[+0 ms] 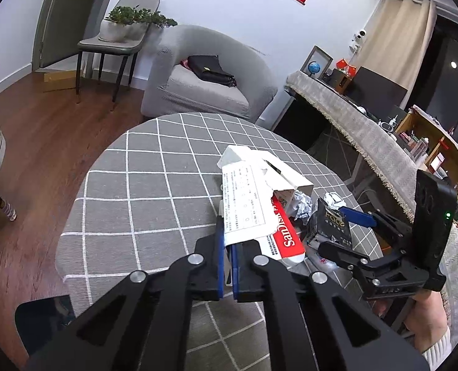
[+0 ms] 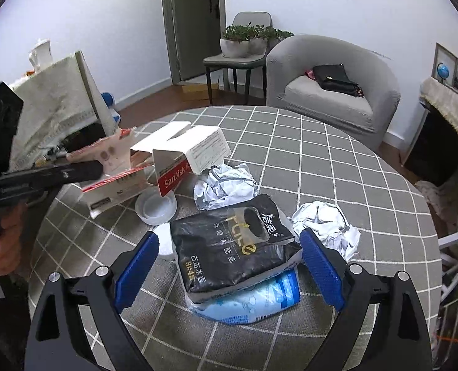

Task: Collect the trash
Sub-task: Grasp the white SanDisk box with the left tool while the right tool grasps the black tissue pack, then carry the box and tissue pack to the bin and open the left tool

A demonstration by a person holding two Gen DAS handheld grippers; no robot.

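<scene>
Left grip: your left gripper (image 1: pixel 228 267) is clamped on the near end of the flattened white cardboard box with printed text (image 1: pixel 244 201), so the sheet juts forward over the table.
Right grip: your right gripper (image 2: pixel 229 266) stands spread wide, its blue pads (image 2: pixel 321 266) either side of the black plastic tissue pack (image 2: pixel 229 247) and not touching it; judged ready to close.
Trash pile: the black pack lies on a pale blue plastic wrapper (image 2: pixel 259 301); two crumpled white paper balls (image 2: pixel 225 185) sit just beside it, a clear round plastic lid (image 2: pixel 156 207) to the left, and a red-and-white SanDisk card box (image 2: pixel 173 176) behind.
Edges: everything rests on the round table with grey checked cloth (image 2: pixel 337 160), near its front rim.
Open room: the far half of the cloth is bare; your two grippers are close, so lift apart.
</scene>
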